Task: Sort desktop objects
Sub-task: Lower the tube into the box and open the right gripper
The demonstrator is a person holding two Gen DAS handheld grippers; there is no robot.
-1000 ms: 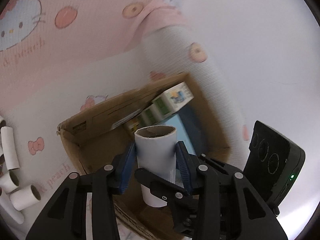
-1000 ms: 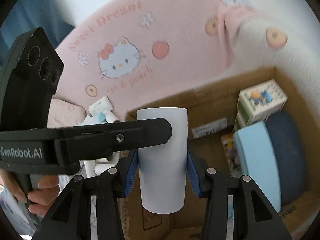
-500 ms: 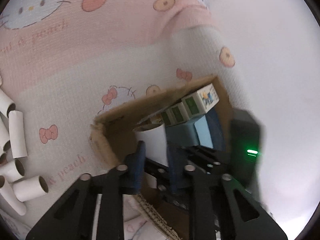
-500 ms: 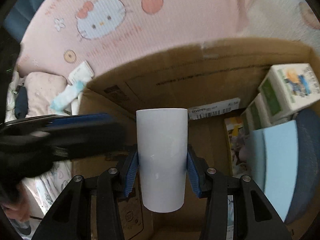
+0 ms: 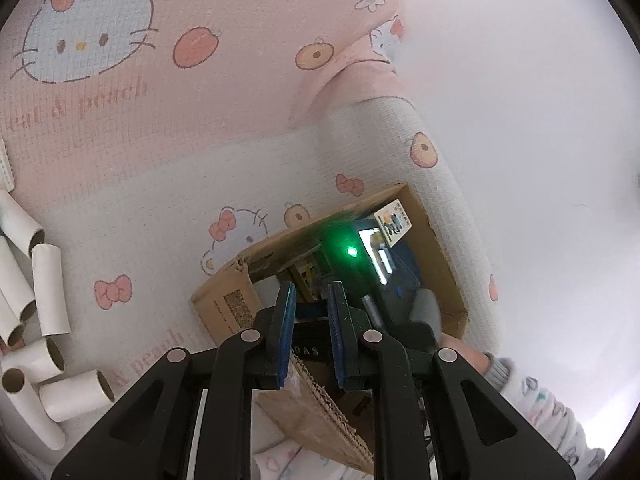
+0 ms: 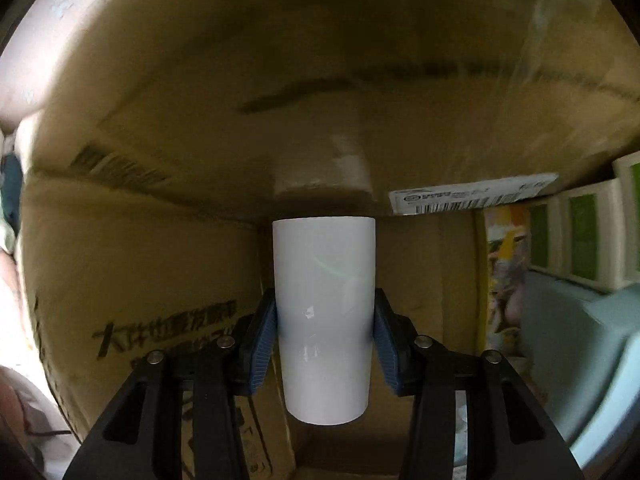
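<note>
Right gripper (image 6: 325,344) pinches white tube (image 6: 324,316) mid-body inside cardboard box (image 6: 168,128) — light, probably crushable, slick. Left gripper (image 5: 311,334) closing, nothing between.

This looks like a home, most likely a bedroom. The surface spread across the left wrist view is soft pink and white bedding (image 5: 168,128) printed with cartoon cats, bows and peaches (with the words "& peach" on it), folded over at one corner like a quilt. A reused cardboard shipping box (image 5: 224,304), its barcode label (image 6: 472,196) still stuck inside, sits on the fabric holding small household packages. Empty paper tubes (image 5: 48,288) lie loose on the bedding beside it, and a patterned pyjama-like sleeve (image 5: 536,396) shows nearby.
</note>
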